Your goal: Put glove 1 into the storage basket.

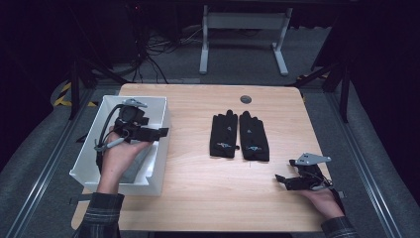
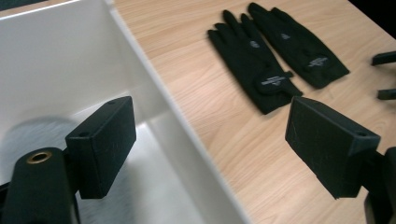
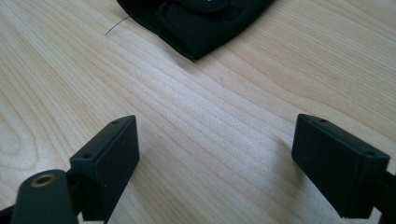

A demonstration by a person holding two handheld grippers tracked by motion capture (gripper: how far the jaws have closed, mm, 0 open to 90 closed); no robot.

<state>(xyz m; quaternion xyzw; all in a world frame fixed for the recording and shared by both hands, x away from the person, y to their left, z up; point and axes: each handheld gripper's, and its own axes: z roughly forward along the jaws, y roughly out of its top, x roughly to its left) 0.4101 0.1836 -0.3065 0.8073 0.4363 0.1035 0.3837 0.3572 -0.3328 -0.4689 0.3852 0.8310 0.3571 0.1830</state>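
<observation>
Grey carpet floor (image 1: 237, 59), white desk legs (image 1: 242, 37); dark surroundings, tangled cables (image 1: 153, 47)

Overhead light falls evenly on the pale wooden desk (image 1: 198, 193) in the high view, while the floor and room beyond, from nine through twelve to three o'clock, sink into near black. The white bin (image 1: 161, 168) at nine o'clock glares slightly along its rim. The two black gloves (image 1: 239, 136) read as flat dark shapes with little detail. In the left tool's view the bin wall is washed out, a soft grey shadow pools at seven o'clock, and the near edges look softly blurred. The right tool's view shows crisp wood grain and faint shadows.
</observation>
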